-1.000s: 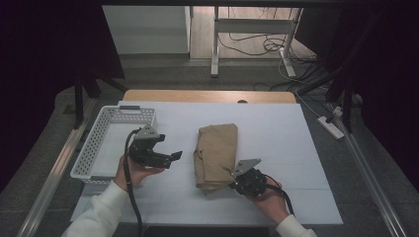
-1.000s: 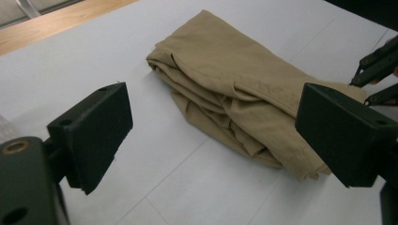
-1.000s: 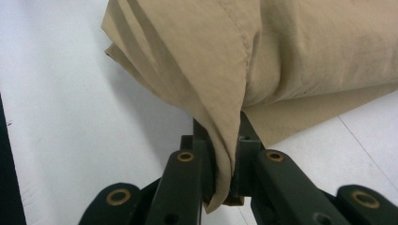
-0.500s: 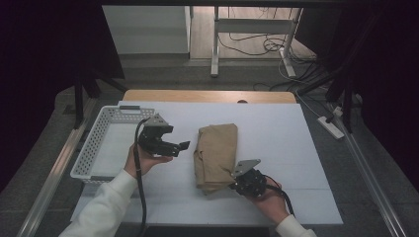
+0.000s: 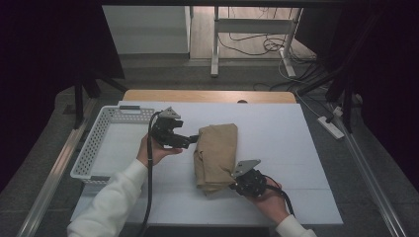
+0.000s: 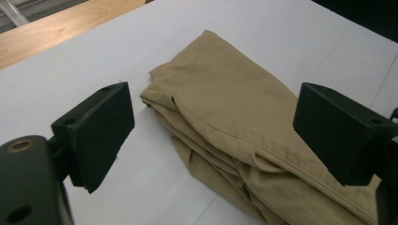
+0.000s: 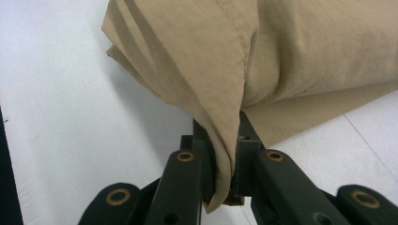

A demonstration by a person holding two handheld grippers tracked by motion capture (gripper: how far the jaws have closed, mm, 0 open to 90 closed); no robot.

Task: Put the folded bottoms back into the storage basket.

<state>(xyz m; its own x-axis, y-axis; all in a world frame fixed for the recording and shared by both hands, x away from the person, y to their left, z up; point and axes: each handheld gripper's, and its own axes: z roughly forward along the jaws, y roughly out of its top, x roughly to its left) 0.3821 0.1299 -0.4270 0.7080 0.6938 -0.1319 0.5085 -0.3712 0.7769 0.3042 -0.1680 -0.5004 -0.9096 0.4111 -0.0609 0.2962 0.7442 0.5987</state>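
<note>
Folded khaki trousers (image 5: 215, 153) lie mid-desk (image 5: 296, 148), long axis running near-to-far, tilted slightly right at the far end. Right tongs (image 5: 236, 183) are clamped tight on a fold of fabric at the near right corner; the right gripper view shows cloth pinched between the jaws. Left tongs (image 5: 190, 140) are spread wide, empty, aimed at the trousers' far left edge, just beside it. White mesh basket (image 5: 94, 143) sits at the desk's left, apart from the trousers.
</note>
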